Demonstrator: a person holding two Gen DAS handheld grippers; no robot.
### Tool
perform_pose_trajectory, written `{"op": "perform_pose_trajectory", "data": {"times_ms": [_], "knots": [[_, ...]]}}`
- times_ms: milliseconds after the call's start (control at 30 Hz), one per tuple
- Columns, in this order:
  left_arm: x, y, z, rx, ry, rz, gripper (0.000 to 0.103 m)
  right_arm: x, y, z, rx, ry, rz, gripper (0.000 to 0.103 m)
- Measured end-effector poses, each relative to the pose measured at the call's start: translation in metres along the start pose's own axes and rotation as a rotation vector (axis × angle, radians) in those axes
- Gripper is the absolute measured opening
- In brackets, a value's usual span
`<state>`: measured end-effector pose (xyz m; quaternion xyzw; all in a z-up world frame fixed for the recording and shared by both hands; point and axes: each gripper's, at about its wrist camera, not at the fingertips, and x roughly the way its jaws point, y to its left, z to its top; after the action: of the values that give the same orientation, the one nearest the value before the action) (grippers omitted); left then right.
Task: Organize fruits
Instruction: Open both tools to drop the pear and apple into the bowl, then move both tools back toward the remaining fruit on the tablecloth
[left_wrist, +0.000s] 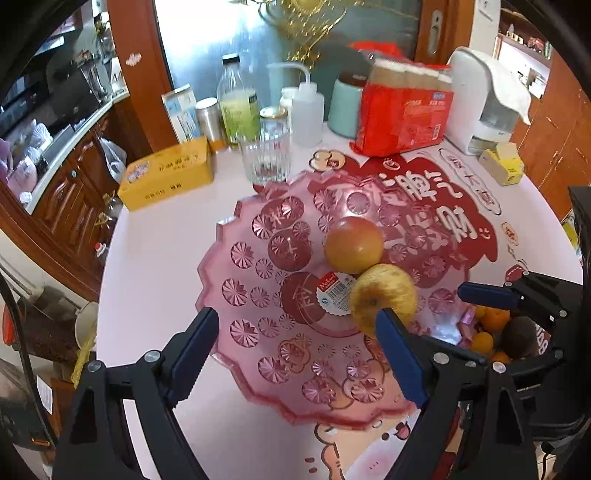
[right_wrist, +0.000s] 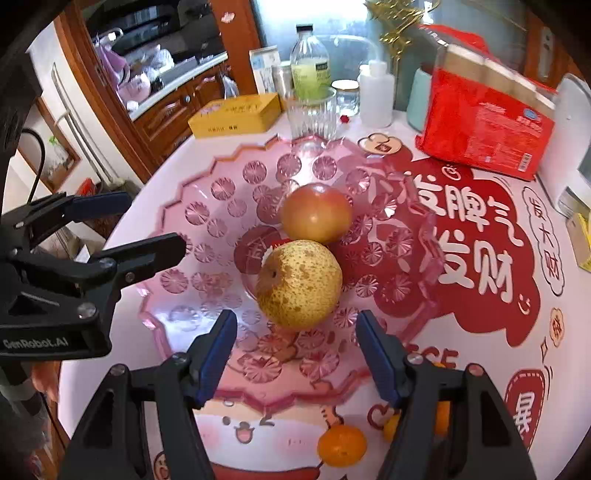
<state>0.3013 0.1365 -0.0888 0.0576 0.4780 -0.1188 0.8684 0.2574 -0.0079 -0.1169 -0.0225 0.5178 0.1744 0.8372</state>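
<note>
Both claws hang empty: left claw (left_wrist: 295, 354) spread wide, right claw (right_wrist: 295, 354) half spread, pear (right_wrist: 299, 282) just ahead in the pink dish (right_wrist: 177, 236).

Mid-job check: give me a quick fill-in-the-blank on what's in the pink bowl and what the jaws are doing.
1. The pink bowl holds ____ fruits.
2. The speckled pear lies nearer the cameras than the ____.
3. Both the left gripper and the right gripper hold ____.
4. A small orange lies ____ the bowl.

Missing words: two; apple; nothing; outside
</note>
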Motion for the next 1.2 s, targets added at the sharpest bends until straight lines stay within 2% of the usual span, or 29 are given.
{"op": "perform_pose_trajectory", "data": {"times_ms": [267,567,800,1000,1200], "knots": [[-0.052,0.005,-0.009,-0.071,-0.037,-0.089,0.086,-0.041,0.005,-0.01,0.035,-0.063,-0.027,0.067],[-0.11,-0.004,-0.023,-0.069,-0.094,-0.036,0.086,-0.091,0.017,-0.024,0.052,-0.126,-0.052,0.067],[-0.153,-0.012,-0.03,-0.078,-0.144,-0.044,0.086,-0.139,0.026,-0.036,0.038,-0.165,-0.032,0.067],[-0.17,-0.035,-0.037,-0.031,-0.157,-0.063,0.086,-0.18,0.019,-0.055,0.062,-0.216,-0.036,0.067],[-0.173,-0.072,-0.048,0.042,-0.145,-0.124,0.086,-0.213,-0.008,-0.085,0.124,-0.241,-0.071,0.067]]}}
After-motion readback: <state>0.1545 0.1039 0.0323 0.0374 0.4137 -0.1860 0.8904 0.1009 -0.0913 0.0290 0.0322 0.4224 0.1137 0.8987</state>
